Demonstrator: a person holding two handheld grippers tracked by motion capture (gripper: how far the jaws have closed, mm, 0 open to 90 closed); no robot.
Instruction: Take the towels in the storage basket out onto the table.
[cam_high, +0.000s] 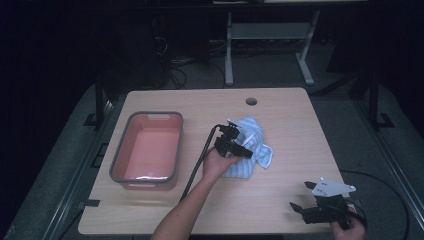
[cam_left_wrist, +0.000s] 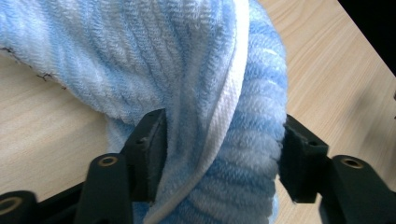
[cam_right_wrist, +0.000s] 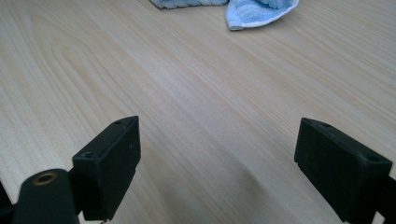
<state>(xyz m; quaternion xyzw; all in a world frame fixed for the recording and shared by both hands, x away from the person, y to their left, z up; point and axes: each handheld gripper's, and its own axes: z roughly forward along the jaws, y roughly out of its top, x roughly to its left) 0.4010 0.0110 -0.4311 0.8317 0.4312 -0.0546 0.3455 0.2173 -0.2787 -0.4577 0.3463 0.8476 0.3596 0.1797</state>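
Part of the crumpled blue-and-white striped terry towel (cam_high: 252, 147) at the table's middle is hidden beneath the left gripper (cam_high: 239, 145), whose jaws are spread around a fold. The right gripper (cam_high: 312, 202), spread wide and holding nothing, is seen over bare light wooden table (cam_high: 280, 210) near the front right edge.

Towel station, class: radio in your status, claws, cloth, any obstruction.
Left claw straddles a bunched fold of the blue towel. Right claw open over bare table. Red bin off to the side, nothing blocking.
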